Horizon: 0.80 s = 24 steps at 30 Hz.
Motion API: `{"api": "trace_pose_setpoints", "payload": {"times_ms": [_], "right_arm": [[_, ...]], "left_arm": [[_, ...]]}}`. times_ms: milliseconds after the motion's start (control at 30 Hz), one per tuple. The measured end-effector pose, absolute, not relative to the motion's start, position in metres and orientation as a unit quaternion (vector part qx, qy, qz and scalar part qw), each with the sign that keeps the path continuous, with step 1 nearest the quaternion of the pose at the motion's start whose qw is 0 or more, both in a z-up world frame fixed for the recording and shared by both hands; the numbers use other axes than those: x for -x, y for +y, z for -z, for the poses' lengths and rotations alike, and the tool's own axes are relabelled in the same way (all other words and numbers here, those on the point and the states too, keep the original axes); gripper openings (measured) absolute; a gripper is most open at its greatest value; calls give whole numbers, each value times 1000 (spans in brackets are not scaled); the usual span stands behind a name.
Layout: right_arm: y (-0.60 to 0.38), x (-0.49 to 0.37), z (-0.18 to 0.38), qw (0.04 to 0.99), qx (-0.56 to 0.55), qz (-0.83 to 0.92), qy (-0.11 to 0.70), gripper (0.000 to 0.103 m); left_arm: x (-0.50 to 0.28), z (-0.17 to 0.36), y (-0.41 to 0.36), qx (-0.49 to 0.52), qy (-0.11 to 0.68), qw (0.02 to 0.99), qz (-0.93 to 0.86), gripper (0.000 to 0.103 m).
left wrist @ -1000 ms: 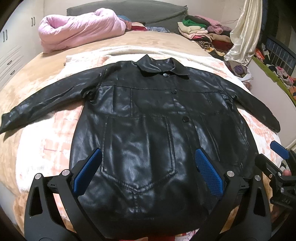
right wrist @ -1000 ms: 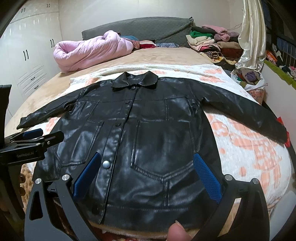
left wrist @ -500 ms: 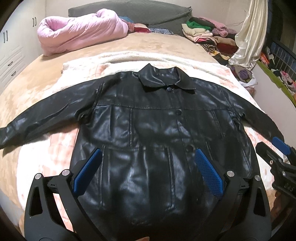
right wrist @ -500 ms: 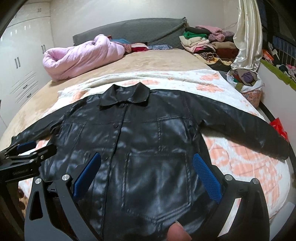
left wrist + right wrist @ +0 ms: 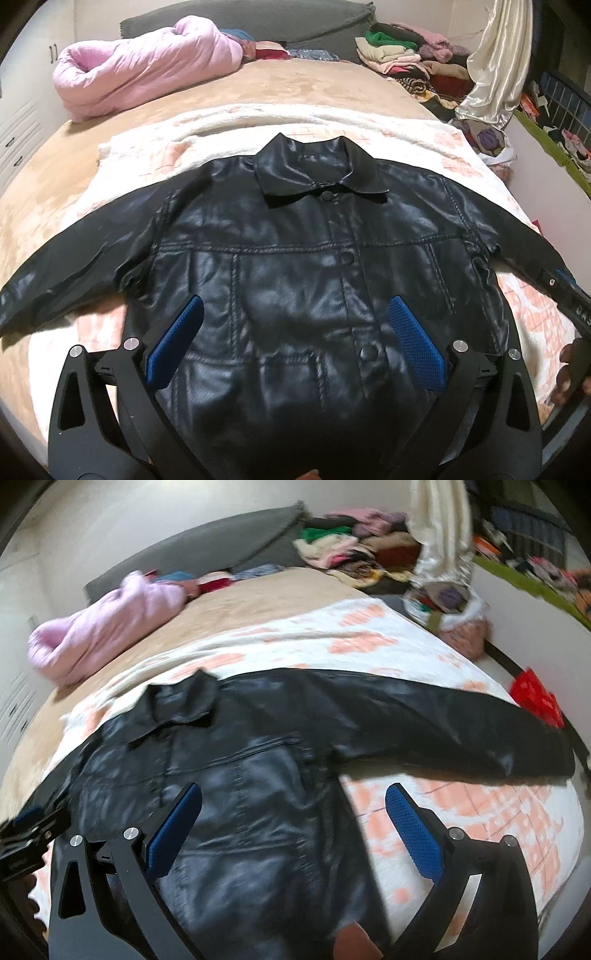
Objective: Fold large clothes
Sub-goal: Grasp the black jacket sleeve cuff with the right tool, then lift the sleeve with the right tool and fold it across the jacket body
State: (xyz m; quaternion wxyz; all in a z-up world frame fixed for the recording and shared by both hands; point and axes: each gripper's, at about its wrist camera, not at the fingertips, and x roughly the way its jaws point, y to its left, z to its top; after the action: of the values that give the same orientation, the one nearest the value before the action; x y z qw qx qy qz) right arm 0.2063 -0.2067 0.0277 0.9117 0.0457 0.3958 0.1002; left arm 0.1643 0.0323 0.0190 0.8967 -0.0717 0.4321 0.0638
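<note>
Black leather jacket (image 5: 295, 280) flat on bed (image 5: 55, 206), front up, sleeves spread | left gripper (image 5: 295, 347) jaws apart | right gripper (image 5: 291, 827) jaws apart, empty

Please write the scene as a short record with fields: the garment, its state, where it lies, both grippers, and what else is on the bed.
garment: black leather jacket
state: spread flat, front up, buttoned, both sleeves stretched out to the sides, not yet folded
surface: white blanket with orange pattern on the bed
left gripper: open, over the jacket's body, holding nothing
right gripper: open, over the jacket's edge below its sleeve, holding nothing
other items: pink quilt, pile of folded clothes at the far side
</note>
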Motion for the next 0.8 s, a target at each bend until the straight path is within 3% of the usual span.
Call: {"api": "trace_pose_setpoints", "payload": {"times_ms": [233,800], "right_arm": [[-257,-240,-5,908,-102,-31,406,99],[-417,-266,43,857,-295,177,384,99]], "left_arm": [[-196,-7,26,103,430,896,-37,94],[-265,29,-20,68,474,878,-24,94]]}}
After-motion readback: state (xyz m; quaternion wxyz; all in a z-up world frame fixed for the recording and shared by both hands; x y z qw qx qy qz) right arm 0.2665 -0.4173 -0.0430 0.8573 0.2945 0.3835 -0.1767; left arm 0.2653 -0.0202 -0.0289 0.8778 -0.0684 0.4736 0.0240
